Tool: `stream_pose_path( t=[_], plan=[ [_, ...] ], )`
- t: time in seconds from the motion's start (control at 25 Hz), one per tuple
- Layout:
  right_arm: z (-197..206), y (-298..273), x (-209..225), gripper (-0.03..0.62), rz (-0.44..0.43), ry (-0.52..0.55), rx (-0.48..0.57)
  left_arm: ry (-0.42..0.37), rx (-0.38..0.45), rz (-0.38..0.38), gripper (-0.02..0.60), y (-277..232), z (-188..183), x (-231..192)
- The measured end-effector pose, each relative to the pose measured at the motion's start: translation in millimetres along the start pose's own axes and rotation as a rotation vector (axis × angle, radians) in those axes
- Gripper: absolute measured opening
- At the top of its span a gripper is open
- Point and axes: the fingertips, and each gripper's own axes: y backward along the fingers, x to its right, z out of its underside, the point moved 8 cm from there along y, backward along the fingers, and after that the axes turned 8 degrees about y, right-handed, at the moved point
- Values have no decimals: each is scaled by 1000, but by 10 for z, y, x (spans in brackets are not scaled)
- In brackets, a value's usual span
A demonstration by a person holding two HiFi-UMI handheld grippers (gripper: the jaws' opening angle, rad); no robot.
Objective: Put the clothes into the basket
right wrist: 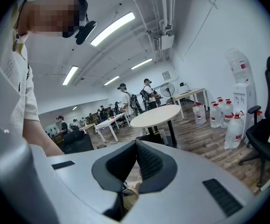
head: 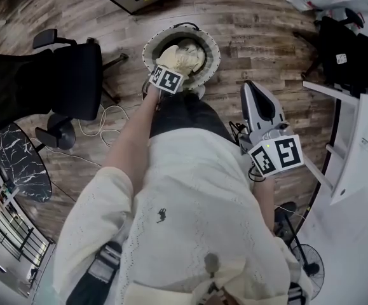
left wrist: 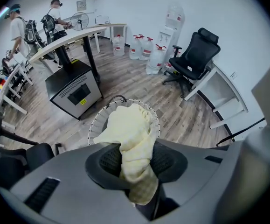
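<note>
Head view: left claw [head: 174, 65] at top centre, over the white basket [head: 213, 48] on the wood floor. Black chair [head: 50, 84] crowds the left; right claw [head: 253, 91] is right of centre.

Left gripper view: claw clamped on a pale yellow cloth [left wrist: 132, 139], whose bulk covers the basket mouth. Open floor around.

Right gripper view: pads together, nothing held; round table [right wrist: 155, 116] is beyond.

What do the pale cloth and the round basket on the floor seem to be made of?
The cloth: soft woven fabric, pale yellow and matte. It folds and bunches, with a faint check pattern at its lower end. The basket: probably white plastic or coated wire, as its rim shows a regular open lattice. I cannot tell which.
</note>
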Motion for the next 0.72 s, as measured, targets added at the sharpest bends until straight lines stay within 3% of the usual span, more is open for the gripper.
stream_pose_path(
  t=[0.4,0.52,0.72],
  plan=[
    [27,-97,-158,9,-25,7,-12,-16,44,-8,179,36,114,-99],
    [44,-107,-155,9,-32,7,-13,-6,79,-5,137,66,96,-103],
    [58,-142,-200,9,-41,9,-17,-8,89,9,133,95,109,-118]
  ],
)
